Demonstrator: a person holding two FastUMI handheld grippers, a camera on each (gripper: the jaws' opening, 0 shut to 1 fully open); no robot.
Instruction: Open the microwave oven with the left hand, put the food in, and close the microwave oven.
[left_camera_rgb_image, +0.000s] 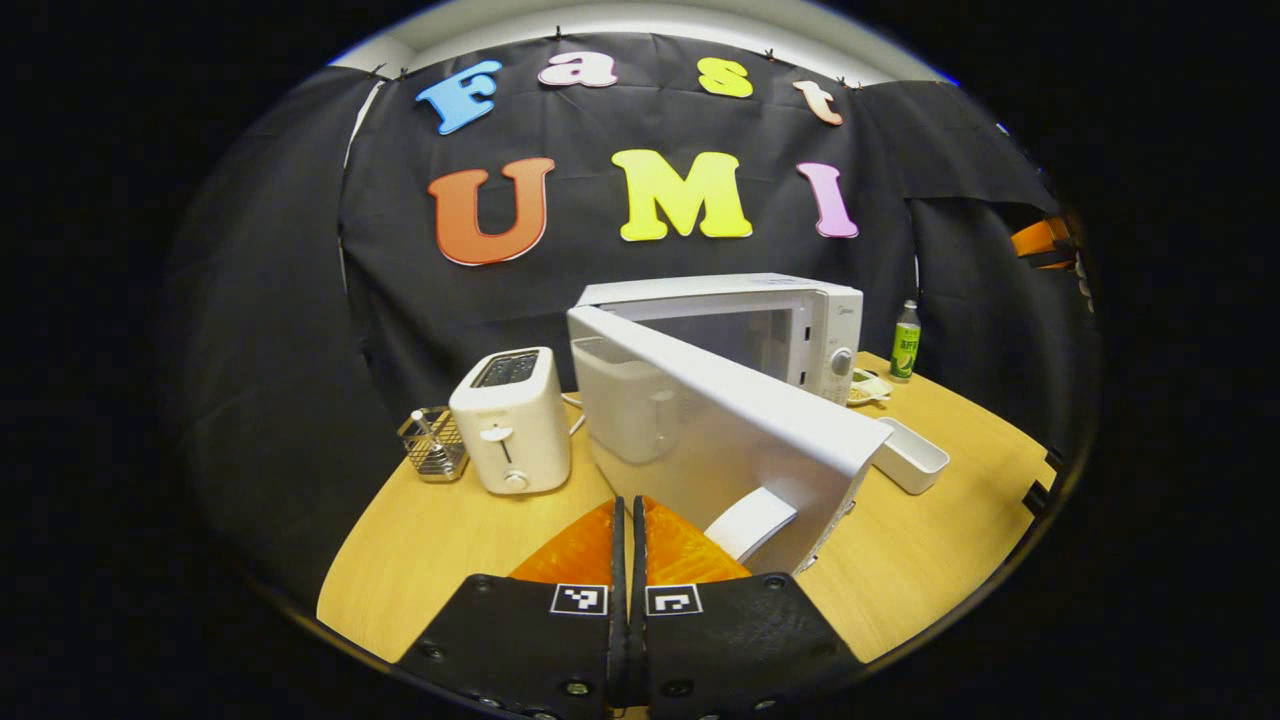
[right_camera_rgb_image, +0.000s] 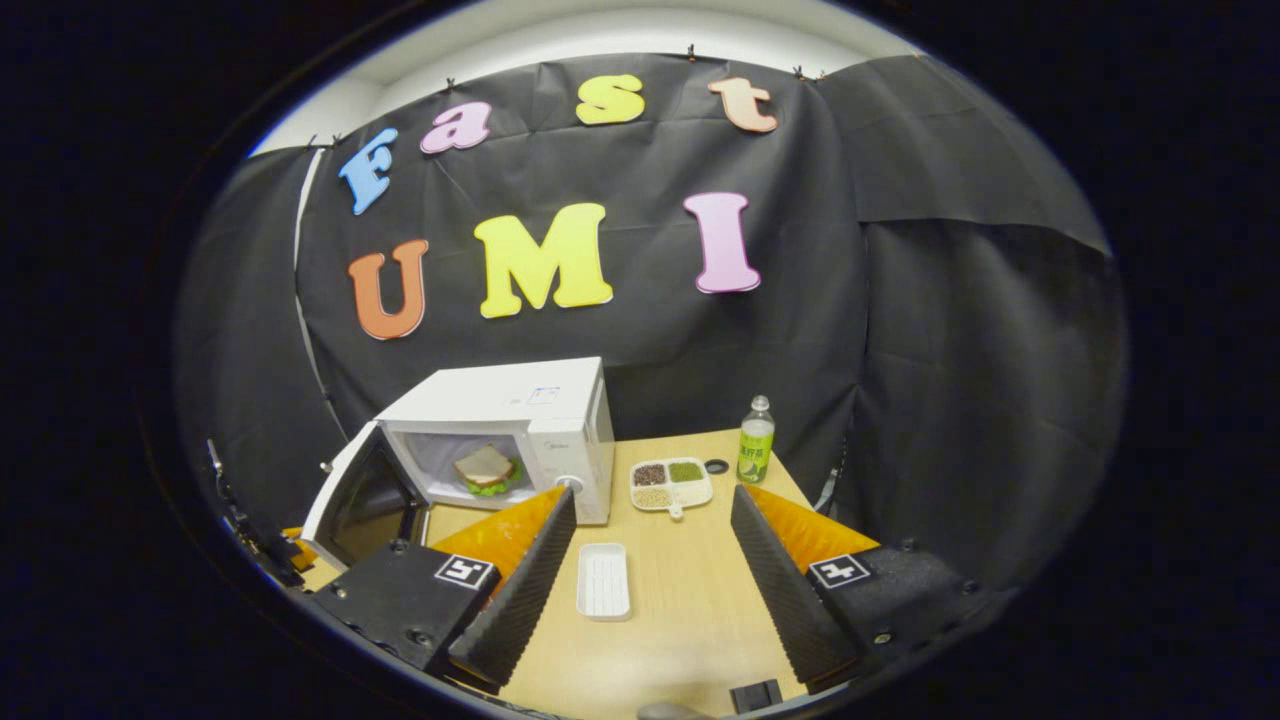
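A: Left gripper (left_camera_rgb_image: 628, 560), fingers pressed together and empty; just beyond it, the open microwave door (left_camera_rgb_image: 720, 430).

B: Right gripper (right_camera_rgb_image: 650, 560), spread wide, empty. Ahead-left, sandwich (right_camera_rgb_image: 486, 468) inside microwave (right_camera_rgb_image: 510, 440). Door: stiff, light, hinged; push its outer face.

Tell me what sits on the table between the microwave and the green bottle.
In the right gripper view, a divided dish of grains lies between the microwave and the green bottle, with a small dark ring beside the bottle.
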